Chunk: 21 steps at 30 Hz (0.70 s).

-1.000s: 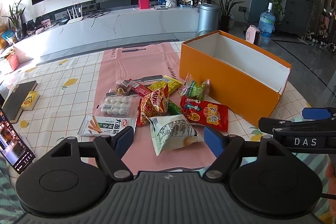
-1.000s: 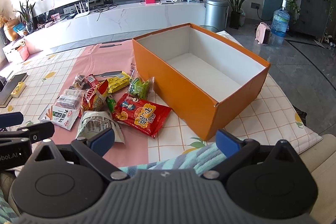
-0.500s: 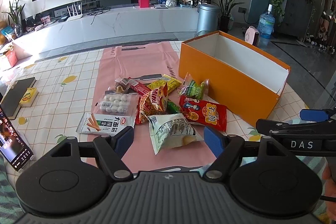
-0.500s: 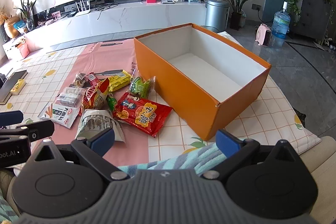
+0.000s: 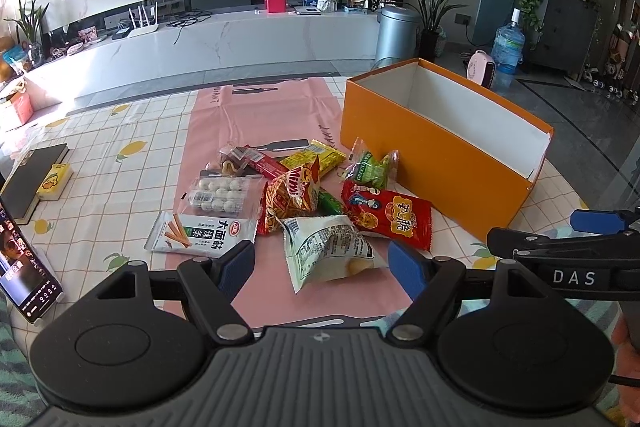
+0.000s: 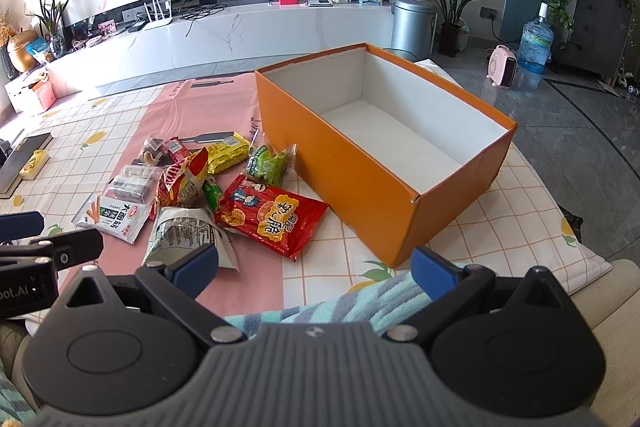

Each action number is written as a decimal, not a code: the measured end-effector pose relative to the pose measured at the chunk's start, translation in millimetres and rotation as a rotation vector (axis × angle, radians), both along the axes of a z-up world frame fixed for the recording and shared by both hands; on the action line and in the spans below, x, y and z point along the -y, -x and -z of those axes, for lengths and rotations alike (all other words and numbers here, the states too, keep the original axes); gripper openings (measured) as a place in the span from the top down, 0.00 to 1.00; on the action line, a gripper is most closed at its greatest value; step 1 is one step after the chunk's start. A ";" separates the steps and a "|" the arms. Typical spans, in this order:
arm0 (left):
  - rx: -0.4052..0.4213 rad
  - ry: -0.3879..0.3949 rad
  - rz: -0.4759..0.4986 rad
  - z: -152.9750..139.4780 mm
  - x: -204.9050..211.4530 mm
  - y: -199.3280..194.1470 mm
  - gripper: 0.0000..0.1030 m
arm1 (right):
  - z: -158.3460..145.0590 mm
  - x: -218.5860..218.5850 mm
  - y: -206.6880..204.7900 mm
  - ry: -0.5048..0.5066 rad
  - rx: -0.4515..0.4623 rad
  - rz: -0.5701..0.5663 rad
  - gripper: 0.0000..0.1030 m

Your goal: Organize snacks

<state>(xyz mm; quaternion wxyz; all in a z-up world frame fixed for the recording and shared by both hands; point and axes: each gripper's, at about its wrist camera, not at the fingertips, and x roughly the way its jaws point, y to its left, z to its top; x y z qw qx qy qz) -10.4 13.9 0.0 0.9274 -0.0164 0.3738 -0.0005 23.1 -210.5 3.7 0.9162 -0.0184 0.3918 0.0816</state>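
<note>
Your pile of plastic snack packets [image 5: 304,199] lies on the pink mat just left of the open orange cardboard box [image 6: 384,187], whose white inside holds nothing. The red crinkly packet [image 6: 272,215] lies nearest that box. Your left gripper [image 5: 322,263] hangs wide open over the white-green pouch [image 5: 328,251], gripping nothing. Your right gripper [image 6: 314,269] gapes equally, empty, before the box's near corner.

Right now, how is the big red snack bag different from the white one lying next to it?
The red bag has bright cartoon pictures and big yellow writing; the white bag shows mostly small printed text. The red bag lies closer to the orange box; the white bag lies nearer the left gripper, in front of its open fingers. Both lie flat on the table, not yet in the box.
</note>
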 end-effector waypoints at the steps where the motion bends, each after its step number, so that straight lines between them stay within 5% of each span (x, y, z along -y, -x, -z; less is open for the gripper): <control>1: 0.001 0.000 0.000 0.0 0.0 0.0 0.13 | 0.0 -0.1 0.1 0.000 0.000 0.000 0.04; 21: -0.003 0.010 0.000 -0.2 -0.3 0.8 0.13 | 3.8 -3.5 0.1 0.004 -0.004 -0.008 0.04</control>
